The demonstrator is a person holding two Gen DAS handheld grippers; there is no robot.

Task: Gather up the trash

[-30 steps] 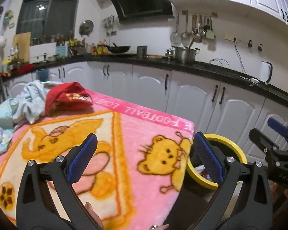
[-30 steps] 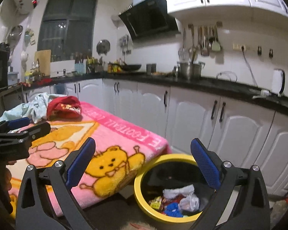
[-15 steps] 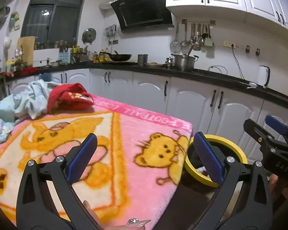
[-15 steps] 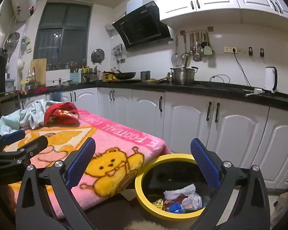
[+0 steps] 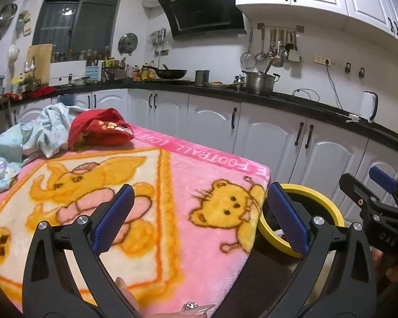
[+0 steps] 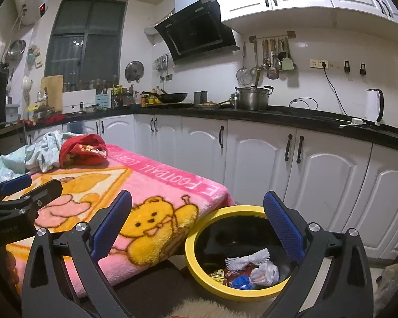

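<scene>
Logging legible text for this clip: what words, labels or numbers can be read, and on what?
"FOOTBALL LOVE", partly cut off, upside down on the pink blanket border.
"DAS" on the right hand-held gripper body, seen from the left wrist.
Print on wrappers in the yellow bin: too small to read.

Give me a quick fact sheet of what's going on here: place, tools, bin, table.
Place: home kitchen, white cabinets
Left tool: open, empty, over the pink blanket
Right tool: open, empty, above the bin
Bin: yellow rim, beside the table, holds wrappers and paper
Table: blanket-covered, red cloth and pale blue cloth at the far end
</scene>
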